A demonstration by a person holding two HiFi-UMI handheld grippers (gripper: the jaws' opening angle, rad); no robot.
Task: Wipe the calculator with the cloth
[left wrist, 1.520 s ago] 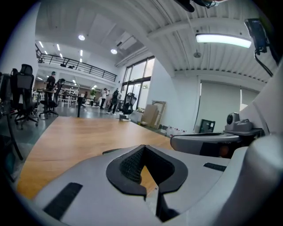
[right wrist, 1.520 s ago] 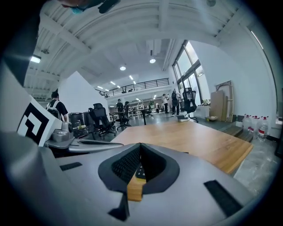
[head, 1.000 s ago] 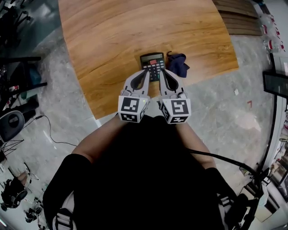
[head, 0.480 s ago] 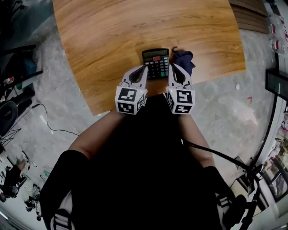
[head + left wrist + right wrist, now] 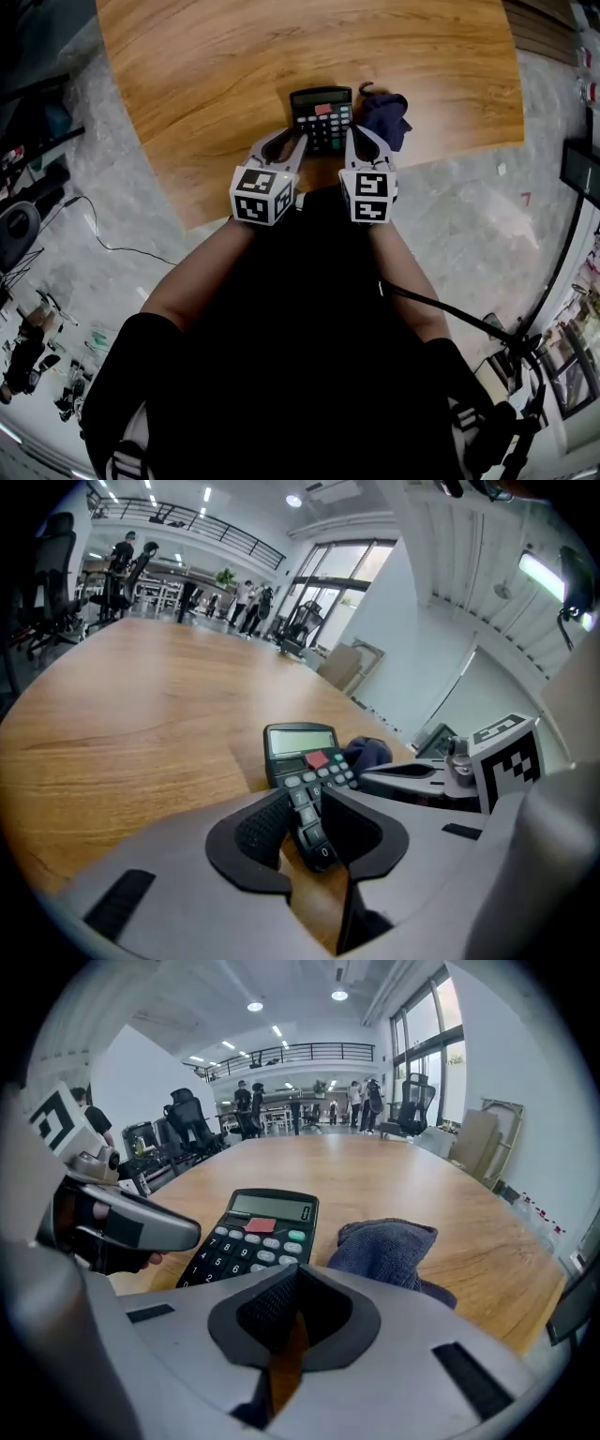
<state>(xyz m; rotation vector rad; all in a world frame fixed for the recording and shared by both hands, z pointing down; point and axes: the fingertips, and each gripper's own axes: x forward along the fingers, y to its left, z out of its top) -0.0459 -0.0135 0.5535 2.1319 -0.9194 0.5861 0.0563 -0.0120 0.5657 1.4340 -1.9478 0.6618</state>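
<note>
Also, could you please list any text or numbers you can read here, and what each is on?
"0": calculator display.
"0", "1", "2", "4", "5", "7", "8": its keys; other keys too blurred.
Marker cubes: square patterns only, no words.

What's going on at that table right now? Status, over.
Left gripper: jaws just opening, calculator edge in the gap, ungripped. Right gripper: shut, empty. Cloth lies untouched right of calculator. Nothing in the way.

A broad wooden desk [image 5: 234, 75] stood on a grey marbled floor [image 5: 141, 253]. Tall windows [image 5: 422, 1063] lined one side of the hall. Ceiling lights [image 5: 339, 996] shone above a railed mezzanine [image 5: 291, 1052], and black office chairs [image 5: 187, 1115] stood beyond the desk.
</note>
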